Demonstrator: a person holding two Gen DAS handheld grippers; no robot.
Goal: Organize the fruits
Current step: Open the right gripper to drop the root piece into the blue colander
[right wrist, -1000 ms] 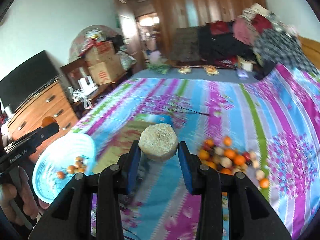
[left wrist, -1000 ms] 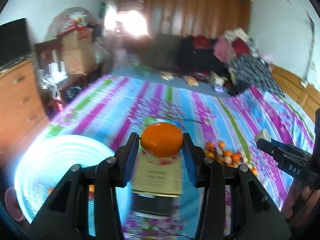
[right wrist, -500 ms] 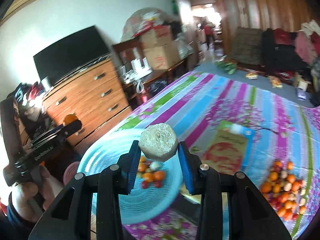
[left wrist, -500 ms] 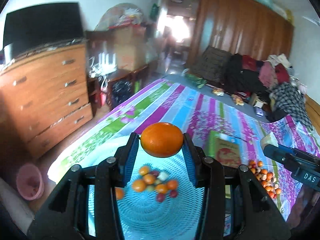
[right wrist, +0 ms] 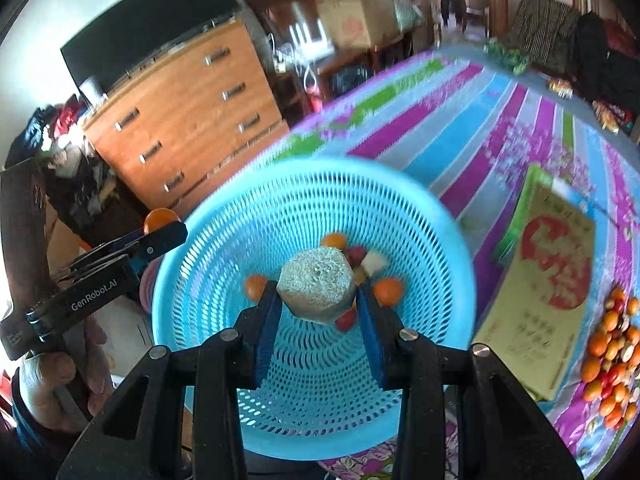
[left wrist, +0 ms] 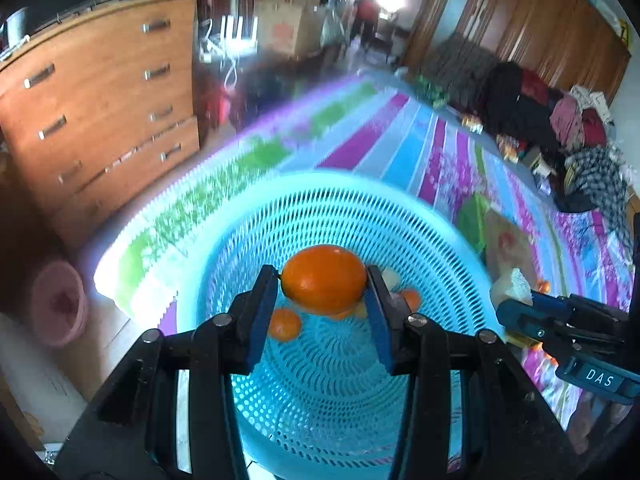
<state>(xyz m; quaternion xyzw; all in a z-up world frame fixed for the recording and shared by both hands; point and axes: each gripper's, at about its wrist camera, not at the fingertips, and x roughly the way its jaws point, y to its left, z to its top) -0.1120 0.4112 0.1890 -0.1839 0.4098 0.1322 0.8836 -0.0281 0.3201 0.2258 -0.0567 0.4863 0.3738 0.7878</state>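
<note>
A: Left claw [left wrist: 323, 294]?
B: Closed on a smooth round orange fruit [left wrist: 324, 279], pinched between the blue pads [left wrist: 262, 309]. It is held above the round light-blue perforated plastic basket [left wrist: 420, 224], which is set on the striped floral bedsheet [left wrist: 404, 148].

A: Right claw [right wrist: 317, 307]?
B: Clamped on a pale beige, rough, faceted lump of fruit [right wrist: 316, 285], also held over the same basket [right wrist: 224, 240]. From the left wrist view it is seen at the basket's right rim [left wrist: 516, 312].

A: Basket contents?
B: Several small orange, red and pale fruits [right wrist: 362, 268] are seen on the bottom, partly hidden by the held lump.

A: Anything else?
B: A pile of small mixed fruits [right wrist: 612, 356] is left on the sheet at far right, just beside a yellow-green printed card [right wrist: 544, 276]. A wooden chest of drawers [right wrist: 188, 124] is seen beyond the bed.
</note>
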